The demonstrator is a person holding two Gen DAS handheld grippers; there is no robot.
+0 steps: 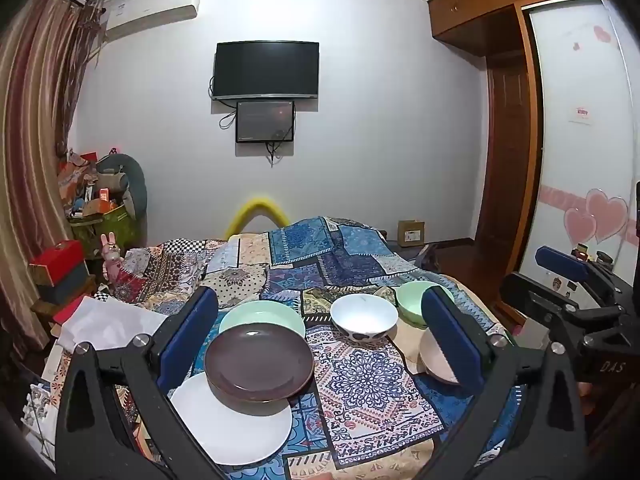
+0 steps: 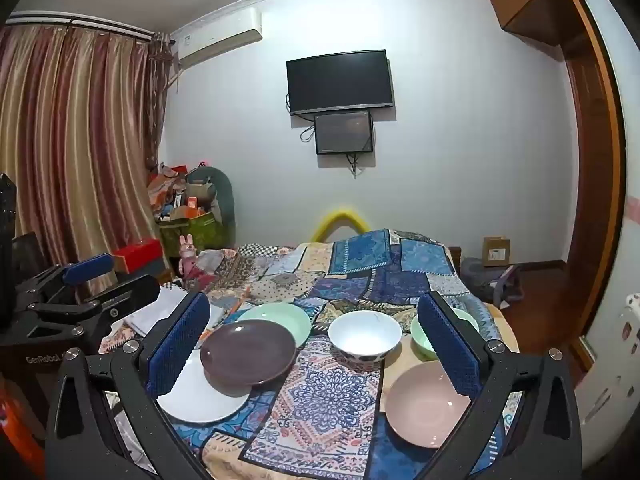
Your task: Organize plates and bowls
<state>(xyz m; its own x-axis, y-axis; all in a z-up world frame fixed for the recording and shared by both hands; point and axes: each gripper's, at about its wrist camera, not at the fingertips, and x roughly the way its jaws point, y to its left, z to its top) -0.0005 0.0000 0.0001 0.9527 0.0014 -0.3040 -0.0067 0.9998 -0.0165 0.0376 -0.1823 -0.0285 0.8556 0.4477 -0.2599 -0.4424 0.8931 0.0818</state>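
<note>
Plates (image 1: 259,364) overlap, bare | bowls (image 2: 364,336) hold nothing | left gripper (image 1: 320,338), right gripper (image 2: 314,350) fingers wide apart, nothing gripped

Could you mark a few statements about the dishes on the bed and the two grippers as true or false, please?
1. The brown plate lies partly on the white plate. True.
2. The left gripper holds the brown plate. False: its jaws stand open and empty.
3. The white bowl stands upright. True.
4. The pink bowl is stacked inside the green bowl. False: it sits apart, nearer the camera.
5. The right gripper is shut. False: it is open.
</note>
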